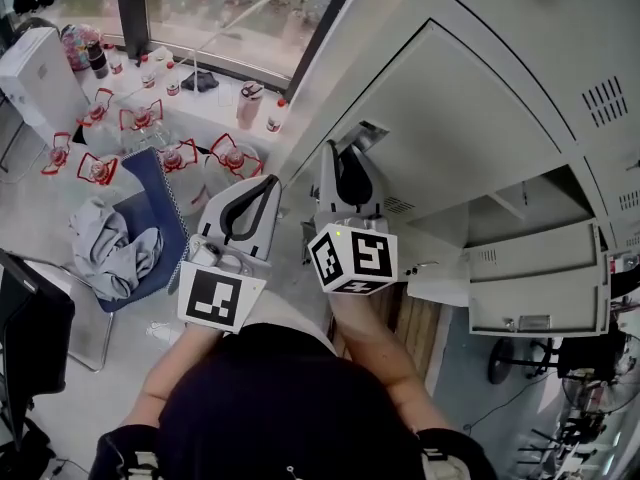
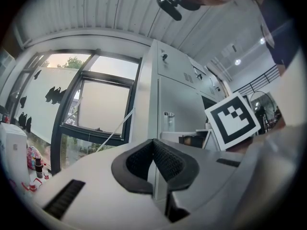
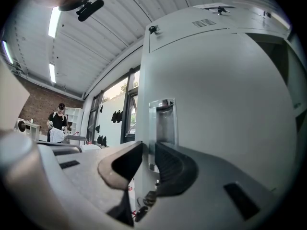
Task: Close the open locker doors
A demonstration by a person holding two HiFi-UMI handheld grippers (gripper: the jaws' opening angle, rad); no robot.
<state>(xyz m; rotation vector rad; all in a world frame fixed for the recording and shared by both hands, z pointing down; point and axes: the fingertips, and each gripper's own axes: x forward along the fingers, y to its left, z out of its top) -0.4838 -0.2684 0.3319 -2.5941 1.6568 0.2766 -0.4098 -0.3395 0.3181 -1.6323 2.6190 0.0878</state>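
Observation:
A bank of grey lockers (image 1: 560,58) fills the right of the head view. My right gripper (image 1: 340,151) points at the free edge of a tall grey locker door (image 1: 450,118), just below its metal handle (image 1: 365,136). In the right gripper view the door (image 3: 216,104) fills the right side, and the right gripper (image 3: 148,150) straddles the door's edge under the handle (image 3: 160,121); a thin gap shows beside the left pad. The left gripper (image 1: 272,181) hangs left of it over the floor. Its jaws (image 2: 153,143) are shut on nothing.
Further right a lower compartment (image 1: 525,203) stands open with its door (image 1: 540,288) swung out. Water jugs with red handles (image 1: 140,120), a blue chair with a grey cloth (image 1: 120,243) and a white box (image 1: 40,73) stand at the left. A person (image 3: 58,121) stands far off.

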